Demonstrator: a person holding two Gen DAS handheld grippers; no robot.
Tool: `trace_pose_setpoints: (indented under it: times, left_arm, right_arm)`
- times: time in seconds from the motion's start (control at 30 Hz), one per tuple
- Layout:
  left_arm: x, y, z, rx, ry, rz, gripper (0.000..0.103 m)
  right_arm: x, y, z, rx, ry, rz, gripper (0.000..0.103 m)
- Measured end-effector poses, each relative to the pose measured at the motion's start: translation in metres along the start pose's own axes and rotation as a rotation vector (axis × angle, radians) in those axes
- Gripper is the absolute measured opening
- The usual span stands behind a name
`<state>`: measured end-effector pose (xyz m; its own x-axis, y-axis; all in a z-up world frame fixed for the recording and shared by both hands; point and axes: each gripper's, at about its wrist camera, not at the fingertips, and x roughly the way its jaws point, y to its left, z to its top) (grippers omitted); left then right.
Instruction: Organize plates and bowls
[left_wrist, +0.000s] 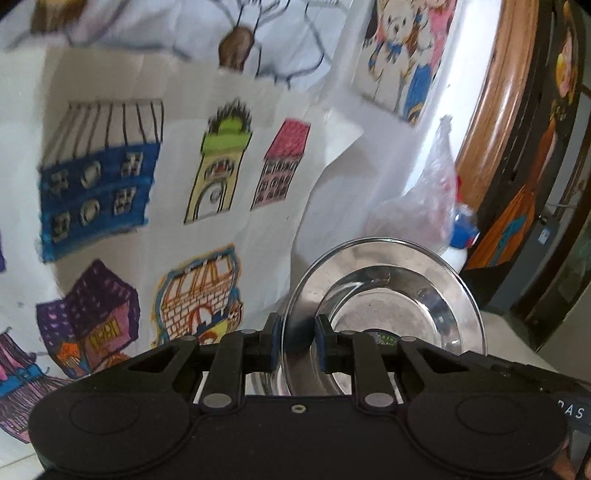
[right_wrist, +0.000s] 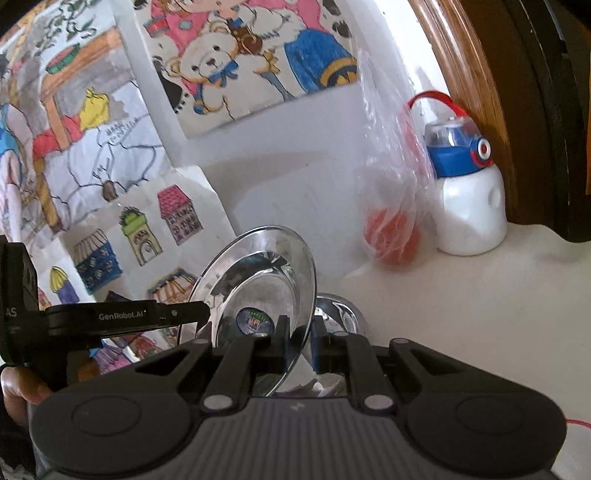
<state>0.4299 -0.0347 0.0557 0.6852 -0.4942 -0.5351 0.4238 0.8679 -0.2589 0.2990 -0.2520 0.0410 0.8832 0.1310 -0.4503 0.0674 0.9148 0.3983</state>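
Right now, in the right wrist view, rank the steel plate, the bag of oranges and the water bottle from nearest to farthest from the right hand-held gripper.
1. Steel plate: clamped by its rim in the right hand-held gripper.
2. Bag of oranges: farther back, to the right, by the wall.
3. Water bottle: farthest right, beside the wooden frame, slightly beyond the bag.

Left gripper (left_wrist: 295, 343) angling downward, blue-padded fingers (left_wrist: 275, 345) closing narrowly on a steel plate's rim, right gripper (right_wrist: 299, 345) tilting downward likewise, jaws nearly together pinching the plate's opposite edge, a hand (right_wrist: 18, 387) gripping the left tool's body.
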Motion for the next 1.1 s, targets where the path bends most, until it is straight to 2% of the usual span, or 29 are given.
trace_pose_setpoints:
  times: [0.53, 0.83, 1.1]
  left_arm:
    - [0.046, -0.003, -0.006, 0.023, 0.106, 0.063, 0.022]
    - [0.065, -0.010, -0.010, 0.043, 0.135, 0.089, 0.022]
    - [0.075, -0.014, -0.010, 0.048, 0.124, 0.105, 0.022]
  right_arm:
    - [0.030, -0.009, -0.008, 0.019, 0.096, -0.058, 0.015]
    - [0.039, -0.010, -0.009, 0.005, 0.114, -0.080, 0.017]
    - [0.040, -0.006, -0.009, -0.015, 0.112, -0.096, 0.019]
